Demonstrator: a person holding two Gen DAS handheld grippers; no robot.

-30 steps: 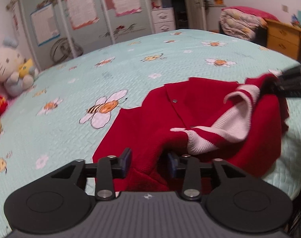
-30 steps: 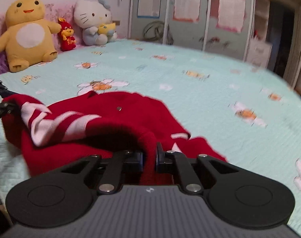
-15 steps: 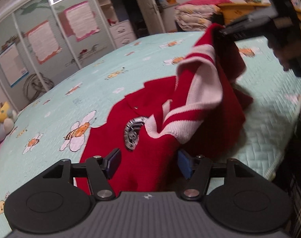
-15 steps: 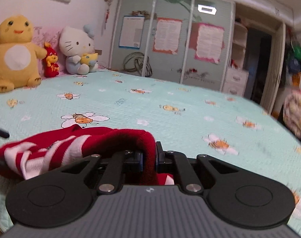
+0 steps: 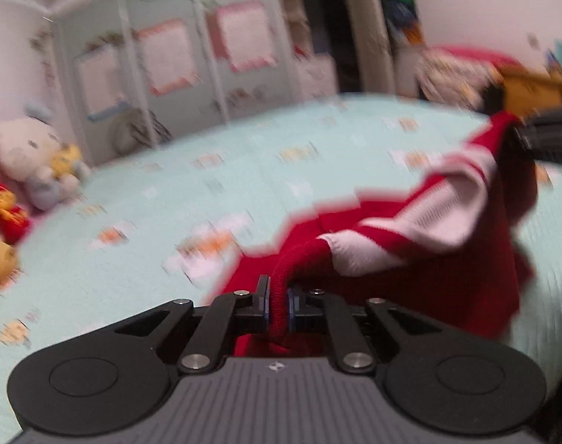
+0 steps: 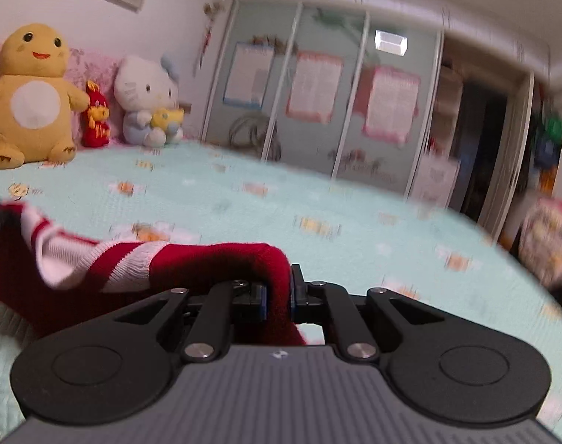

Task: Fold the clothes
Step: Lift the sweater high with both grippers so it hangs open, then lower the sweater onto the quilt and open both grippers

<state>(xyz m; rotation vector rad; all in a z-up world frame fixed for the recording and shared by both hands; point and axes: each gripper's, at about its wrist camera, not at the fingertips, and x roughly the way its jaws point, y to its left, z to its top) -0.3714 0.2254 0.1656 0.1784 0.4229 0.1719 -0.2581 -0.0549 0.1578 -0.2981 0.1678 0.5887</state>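
The red sweater (image 5: 410, 244) is up off the bed (image 5: 140, 199) along one edge, strung between both tools, the white-striped ribbed band (image 5: 440, 218) sagging in the middle like a hammock. The left gripper (image 5: 277, 305) has its two fingers pinched tight on a thick red roll of knit, no gap showing beside the cloth. Over on the far side of that view, the right gripper (image 5: 539, 137) is a dark blur clamped at the raised corner of the same garment. From its own camera the right gripper (image 6: 279, 298) shows the same story: fingers squeezed narrow on a fold of red fabric (image 6: 244, 259) that arches up and drops down between them.

The lower body of the sweater hangs and bunches below the band, its hem toward the near edge of the bed; whether it touches the quilt there I cannot tell, the picture is smeared. Beyond the garment the mint bedspread with its bee-and-flower print runs wide and bare toward the far edge, plenty of flat room across the middle.

Along the head of the bed sit a yellow plush (image 6: 31, 100), a small red plush (image 6: 97, 118) and a white cat plush (image 6: 147, 100), well apart from the sweater. Past the foot stand wardrobe doors (image 6: 317, 103) with pink-framed sheets, and a bundled quilt (image 5: 462, 70) rests at the room's side.
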